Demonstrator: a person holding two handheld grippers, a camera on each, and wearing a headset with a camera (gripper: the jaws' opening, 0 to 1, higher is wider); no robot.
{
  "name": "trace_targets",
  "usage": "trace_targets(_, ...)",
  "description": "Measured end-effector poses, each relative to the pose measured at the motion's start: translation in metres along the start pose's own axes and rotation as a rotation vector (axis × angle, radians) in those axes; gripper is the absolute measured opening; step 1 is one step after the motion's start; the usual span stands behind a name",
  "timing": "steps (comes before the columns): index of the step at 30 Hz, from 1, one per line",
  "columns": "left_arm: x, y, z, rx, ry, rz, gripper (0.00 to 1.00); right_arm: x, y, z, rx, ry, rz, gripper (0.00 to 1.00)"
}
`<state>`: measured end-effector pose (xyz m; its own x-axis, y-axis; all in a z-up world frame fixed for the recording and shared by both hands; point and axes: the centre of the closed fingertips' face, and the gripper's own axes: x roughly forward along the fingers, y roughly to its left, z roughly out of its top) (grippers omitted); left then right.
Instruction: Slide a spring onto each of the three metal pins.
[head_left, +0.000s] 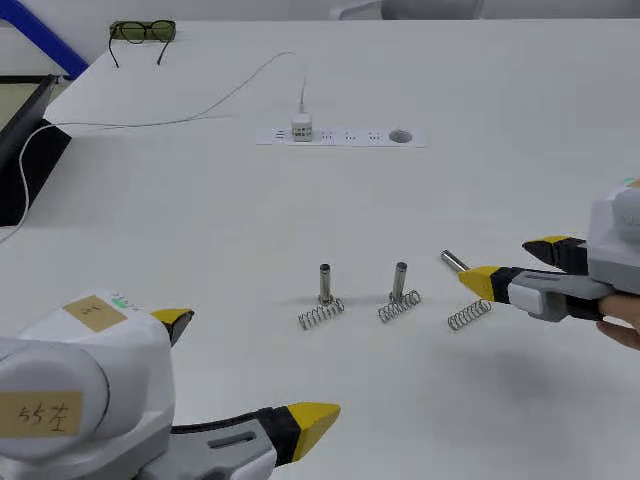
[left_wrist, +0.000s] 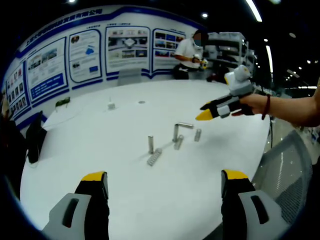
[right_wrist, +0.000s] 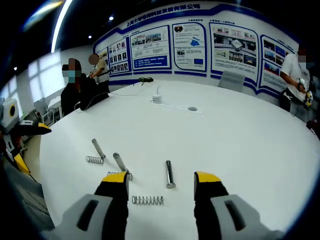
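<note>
The head view looks down and forward over the white table from its near edge. The left gripper view faces across from the near left, well back. The right gripper view sits close at the right, facing left. All three share the pins and springs.

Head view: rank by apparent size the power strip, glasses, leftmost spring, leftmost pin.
1. power strip, longest by far.
2. glasses, farthest from the camera, so distance probably shrinks them.
3. leftmost spring and leftmost pin: about alike in length, so not ranked.
</note>
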<state>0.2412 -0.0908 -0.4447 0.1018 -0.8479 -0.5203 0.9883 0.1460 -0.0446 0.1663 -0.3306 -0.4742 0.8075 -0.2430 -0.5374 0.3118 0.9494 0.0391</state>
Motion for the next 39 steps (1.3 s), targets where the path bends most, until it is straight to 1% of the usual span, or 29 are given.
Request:
trace_targets(6, 0.002, 0.001, 0.0, -0.004, -0.005, 0.008, 0.94, 0.016, -0.004, -0.001, -0.004, 0.005, -0.004, 0.46)
trace_targets(11, 0.004, 0.0, 0.001, -0.004, -0.008, 0.004, 0.93, 0.029, -0.005, -0.005, 0.003, 0.017, -0.004, 0.42)
trace_targets(13, 0.005, -0.001, 0.0, -0.001, -0.001, 0.0, 0.93, 0.034, -0.005, -0.006, -0.002, 0.018, 0.002, 0.4)
trace_targets(17, 0.006, -0.002, 0.0, 0.005, 0.002, -0.006, 0.93, 0.044, -0.006, -0.011, 0.001, 0.037, 0.009, 0.36)
trace_targets(20, 0.007, -0.003, 0.001, 0.004, 0.0, -0.011, 0.93, 0.052, -0.007, -0.014, -0.018, 0.048, 0.013, 0.33)
trace_targets(25, 0.009, -0.002, 0.0, 0.012, 0.006, -0.016, 0.93, 0.061, -0.011, -0.016, -0.013, 0.055, 0.012, 0.3)
trace_targets(30, 0.01, 0.0, -0.002, 0.012, 0.015, -0.014, 0.93, 0.069, -0.011, -0.016, -0.006, 0.055, 0.021, 0.27)
trace_targets(33, 0.011, 0.001, -0.003, 0.006, 0.013, -0.016, 0.93, 0.075, -0.01, -0.017, -0.008, 0.057, 0.03, 0.24)
trace_targets(35, 0.011, 0.0, -0.001, -0.001, 0.001, -0.023, 0.93, 0.078, -0.01, -0.018, -0.003, 0.061, 0.031, 0.22)
trace_targets(39, 0.012, 0.001, -0.002, 0.009, 0.01, -0.022, 0.93, 0.082, -0.011, -0.02, 0.007, 0.07, 0.026, 0.18)
